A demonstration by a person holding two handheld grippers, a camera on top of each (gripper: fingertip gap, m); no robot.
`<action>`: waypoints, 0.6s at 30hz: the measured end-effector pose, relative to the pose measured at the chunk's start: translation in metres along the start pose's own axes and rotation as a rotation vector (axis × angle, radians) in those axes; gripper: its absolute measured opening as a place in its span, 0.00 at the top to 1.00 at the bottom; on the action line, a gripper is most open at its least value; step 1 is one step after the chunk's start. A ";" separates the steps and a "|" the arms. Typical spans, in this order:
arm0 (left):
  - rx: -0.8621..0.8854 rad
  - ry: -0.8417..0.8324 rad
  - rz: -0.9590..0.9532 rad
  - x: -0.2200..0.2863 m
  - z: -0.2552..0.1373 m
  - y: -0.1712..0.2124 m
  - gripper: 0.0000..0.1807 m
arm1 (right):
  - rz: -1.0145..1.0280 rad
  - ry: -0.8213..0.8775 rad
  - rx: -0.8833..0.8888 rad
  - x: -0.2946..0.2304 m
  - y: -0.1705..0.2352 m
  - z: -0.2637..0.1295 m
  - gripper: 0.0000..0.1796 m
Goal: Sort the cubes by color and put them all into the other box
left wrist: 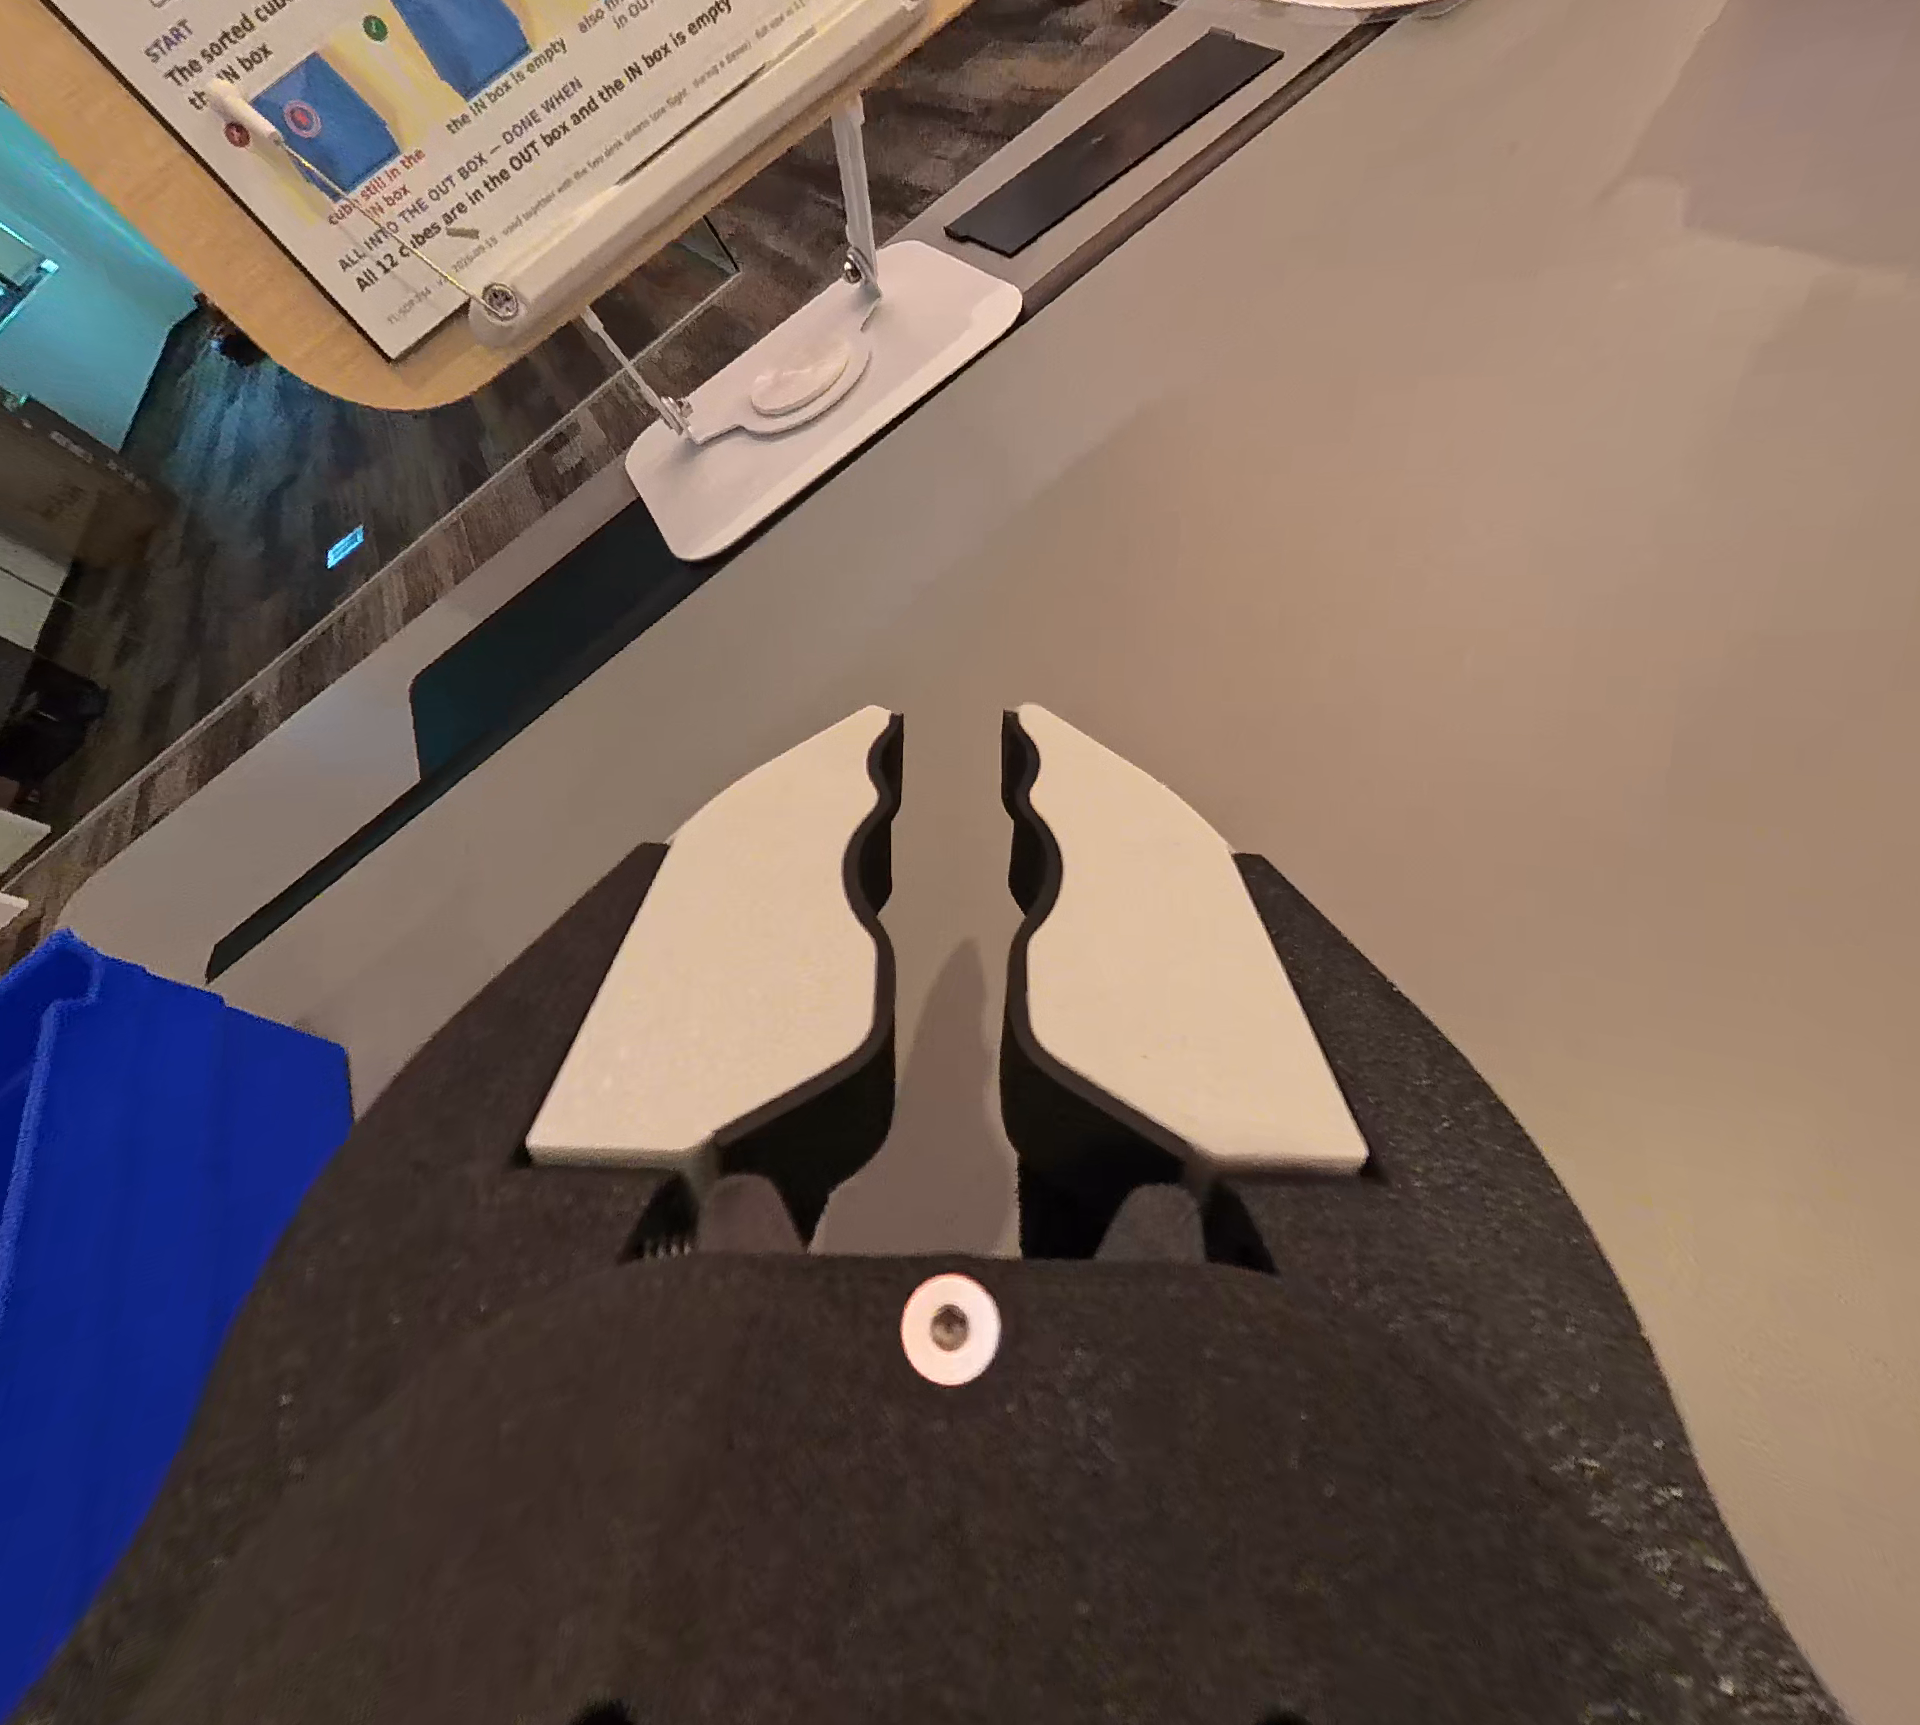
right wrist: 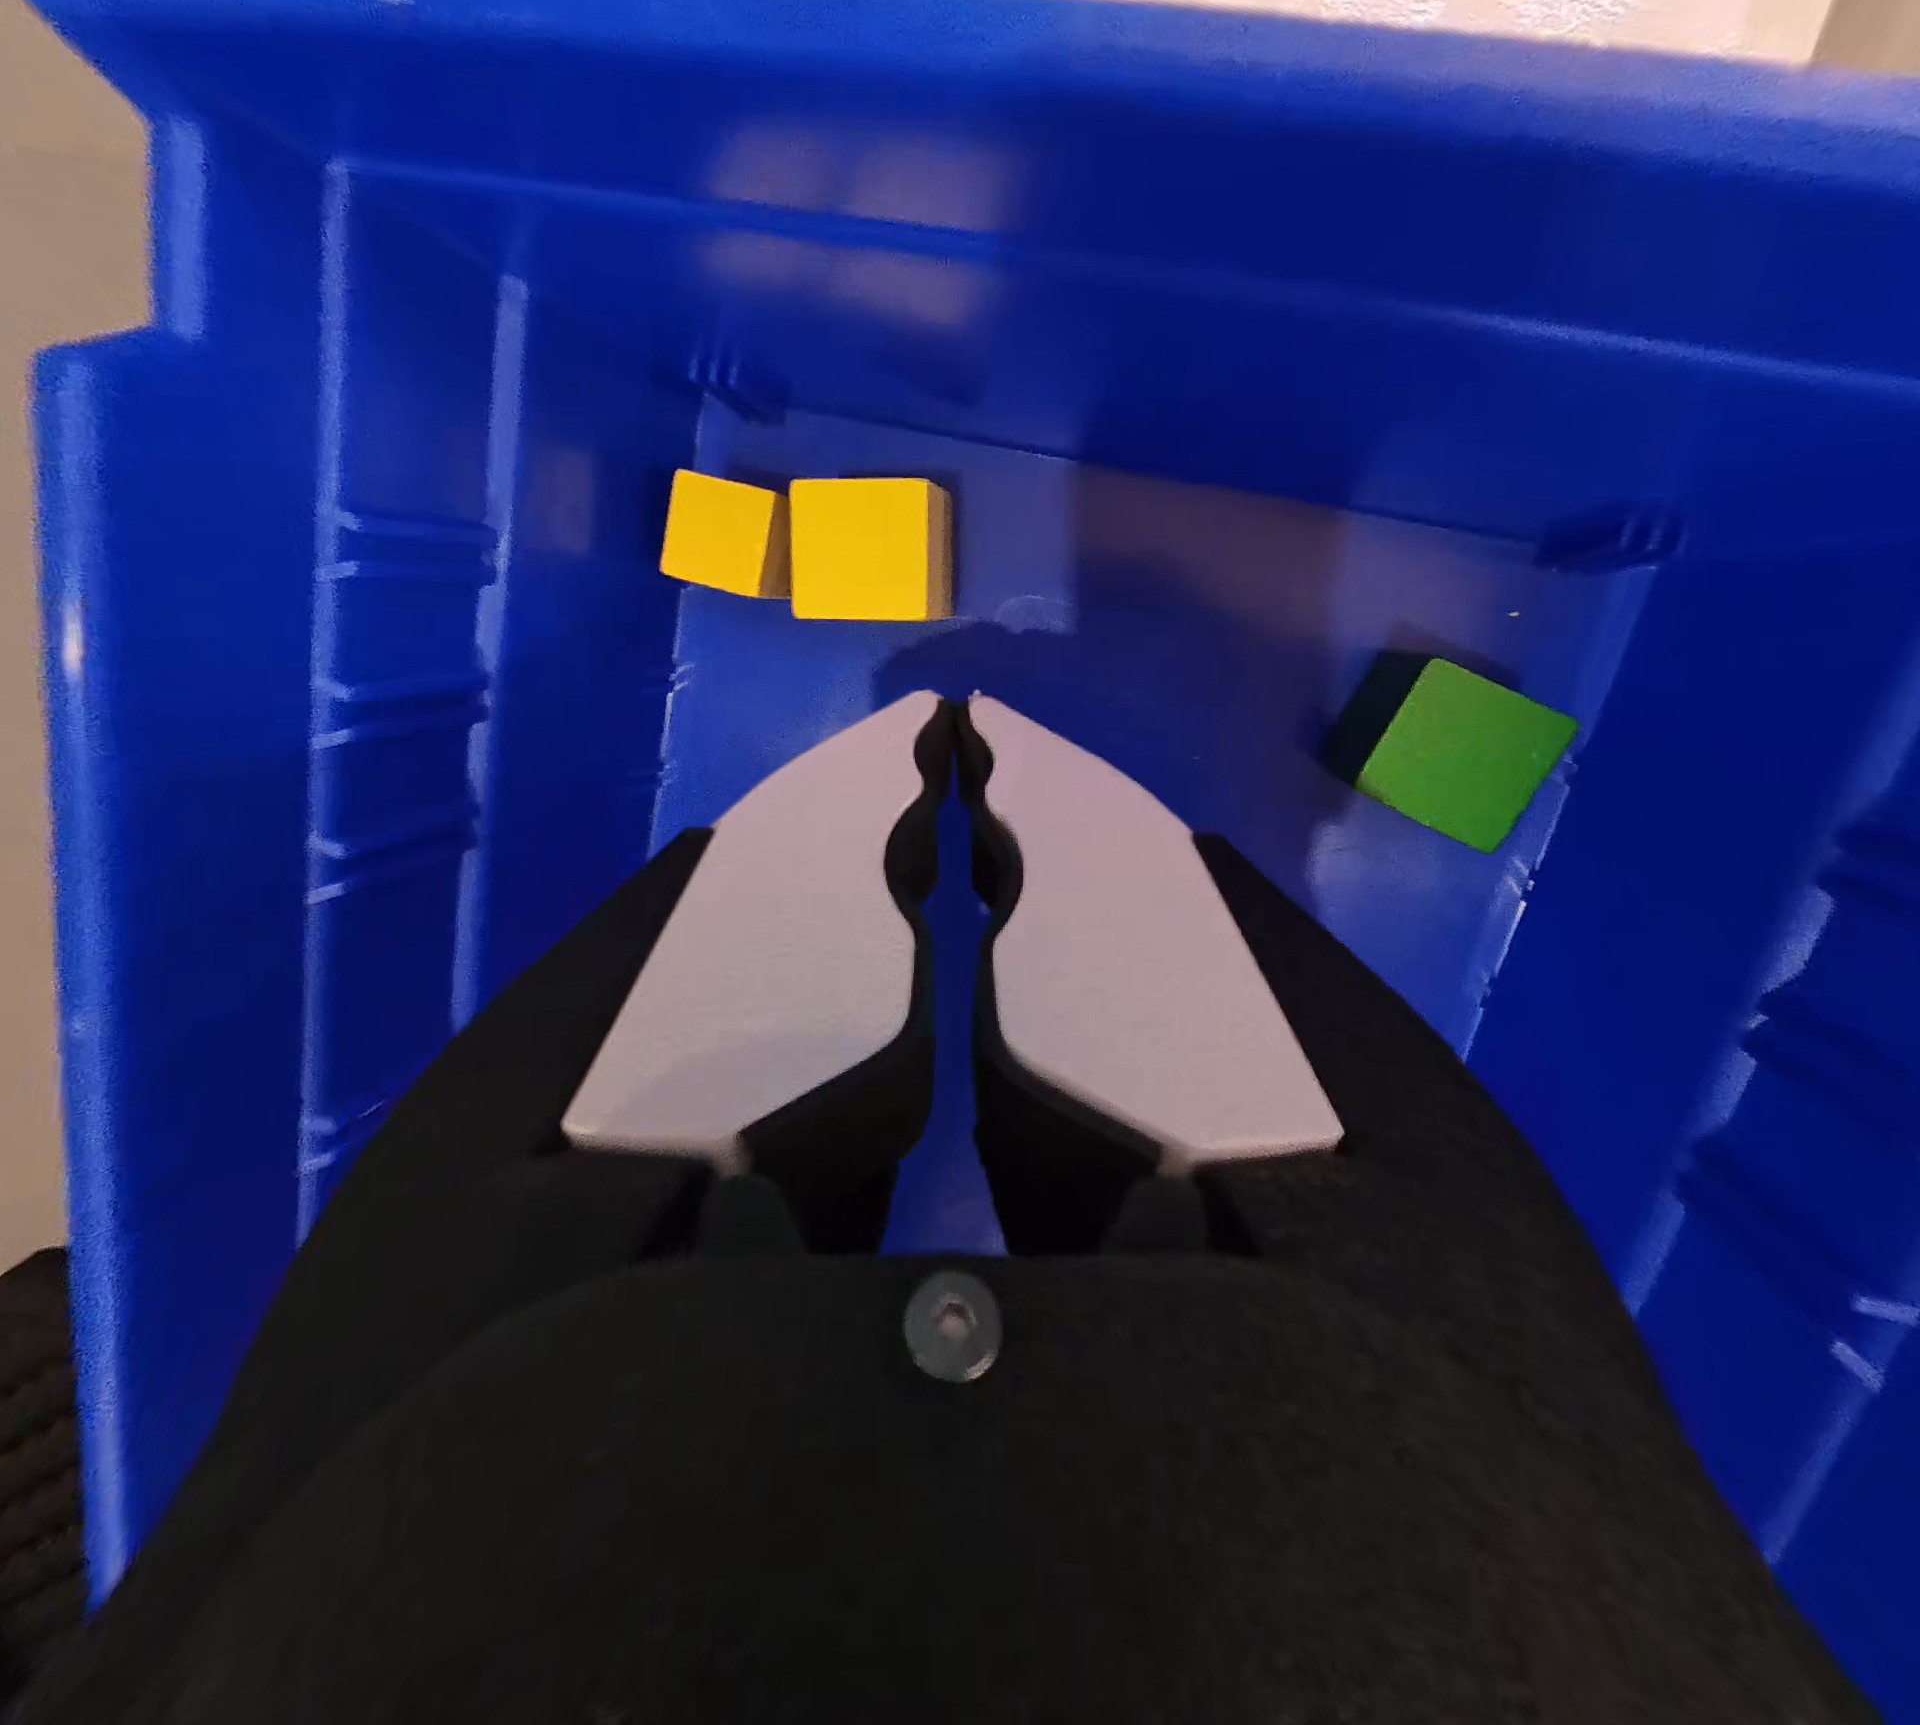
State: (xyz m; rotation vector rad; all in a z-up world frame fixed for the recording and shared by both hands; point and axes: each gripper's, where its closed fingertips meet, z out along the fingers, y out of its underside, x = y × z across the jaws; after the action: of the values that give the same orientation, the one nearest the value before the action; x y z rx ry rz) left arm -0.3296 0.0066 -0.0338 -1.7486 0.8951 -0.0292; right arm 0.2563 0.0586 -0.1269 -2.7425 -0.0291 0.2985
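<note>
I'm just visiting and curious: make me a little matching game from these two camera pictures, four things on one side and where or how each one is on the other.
Things:
1. left gripper
2. right gripper
3. yellow cubes
4. green cube

States or places:
A. alone, near the right wall of the blue box
B. fingers apart, empty, over the grey table
C. two side by side on the box floor, just beyond closed fingertips
D. tips together, holding nothing, inside the box

Pairs: 1-B, 2-D, 3-C, 4-A
</note>
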 end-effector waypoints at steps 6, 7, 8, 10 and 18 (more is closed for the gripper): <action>-0.003 -0.005 -0.003 0.000 -0.003 0.006 0.90 | -0.032 -0.031 -0.006 -0.009 -0.004 0.014 1.00; -0.002 -0.005 -0.003 0.000 -0.003 0.006 0.90 | -0.033 -0.051 0.005 -0.012 -0.006 0.014 1.00; -0.004 -0.007 -0.001 -0.001 -0.004 0.008 0.90 | -0.024 -0.062 0.005 -0.014 -0.006 0.014 1.00; -0.009 -0.015 0.008 -0.003 -0.007 0.011 0.90 | -0.016 -0.073 0.015 -0.014 -0.007 0.014 1.00; -0.012 -0.027 -0.002 -0.008 -0.019 0.022 0.91 | -0.067 0.075 -0.030 0.012 0.001 0.013 1.00</action>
State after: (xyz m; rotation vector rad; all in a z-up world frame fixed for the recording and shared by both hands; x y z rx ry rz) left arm -0.3558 -0.0065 -0.0409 -1.7566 0.8753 -0.0012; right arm 0.2653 0.0633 -0.1415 -2.7730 -0.1060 0.1783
